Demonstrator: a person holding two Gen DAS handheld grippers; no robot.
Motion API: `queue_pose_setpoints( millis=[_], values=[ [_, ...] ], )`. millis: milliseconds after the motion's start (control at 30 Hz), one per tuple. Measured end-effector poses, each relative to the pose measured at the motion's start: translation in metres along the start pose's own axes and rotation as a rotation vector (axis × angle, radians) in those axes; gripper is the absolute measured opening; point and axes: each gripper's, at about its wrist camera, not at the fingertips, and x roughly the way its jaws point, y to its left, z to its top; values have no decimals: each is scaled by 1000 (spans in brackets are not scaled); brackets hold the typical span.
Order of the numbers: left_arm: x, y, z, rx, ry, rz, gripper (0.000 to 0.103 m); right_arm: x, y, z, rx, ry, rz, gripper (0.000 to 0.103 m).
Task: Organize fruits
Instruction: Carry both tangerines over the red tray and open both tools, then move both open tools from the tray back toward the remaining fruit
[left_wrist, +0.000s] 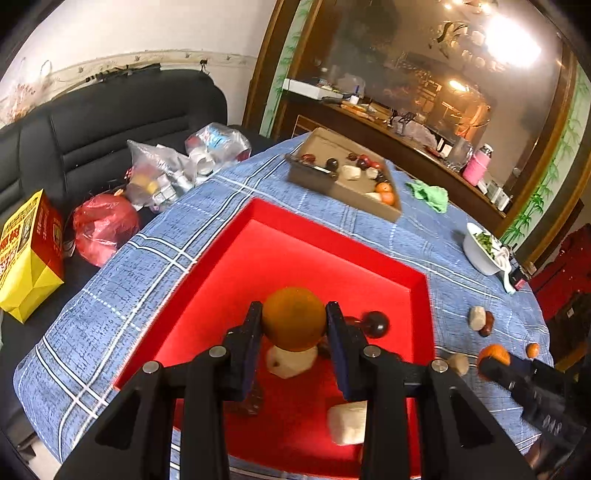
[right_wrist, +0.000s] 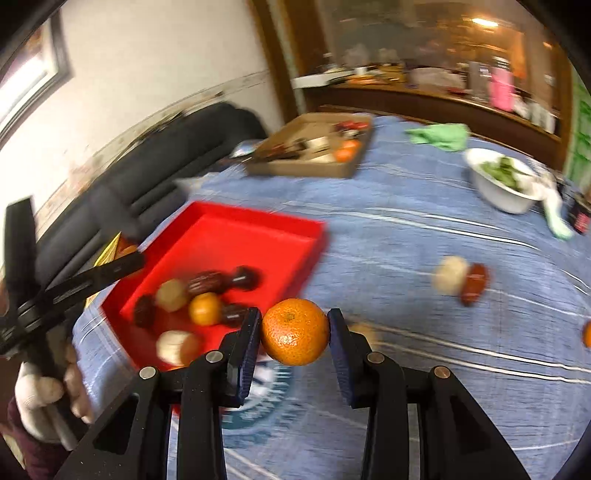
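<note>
While left view shows the left tool (left_wrist: 294, 320) clamped on an orange (left_wrist: 293, 318) over the red tray (left_wrist: 236, 258), only right view shows the right tool (right_wrist: 294, 329) clamped on a second orange (right_wrist: 294, 331) above the table (right_wrist: 424, 229), stem facing the camera.

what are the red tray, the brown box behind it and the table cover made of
Red tray: looks like rigid moulded plastic or coated board, with a smooth matt even red and crisp straight walls; the look leaves it open.
Brown box: cardboard, dull tan with thin flat walls.
Table cover: woven fabric, with mottled blue weave, white stripes and soft drape over the edge.
</note>
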Motion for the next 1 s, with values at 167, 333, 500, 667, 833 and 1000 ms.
queue_pose_setpoints(
  millis=[167, 333, 500, 667, 833, 1000],
  values=[
    [19, 7, 7, 14, 26, 20, 33, 27, 42, -4, -84, 49, 32, 40],
    [36, 14, 11, 3, 57, 25, 33, 46, 66, -9, -132, 89, 48, 41],
    [41, 16, 13, -6, 67, 28, 33, 63, 74, -13, -151, 119, 28, 41],
    [28, 13, 16, -7, 35, 20, 52, 58, 77, -13, -154, 100, 32, 48],
    [8, 6, 17, -15, -5, 6, 68, 43, 77, -14, -134, 65, 33, 54],
    [-17, -20, 8, 13, -53, -28, 84, 25, 63, -21, -87, 28, 21, 55]
  ],
)
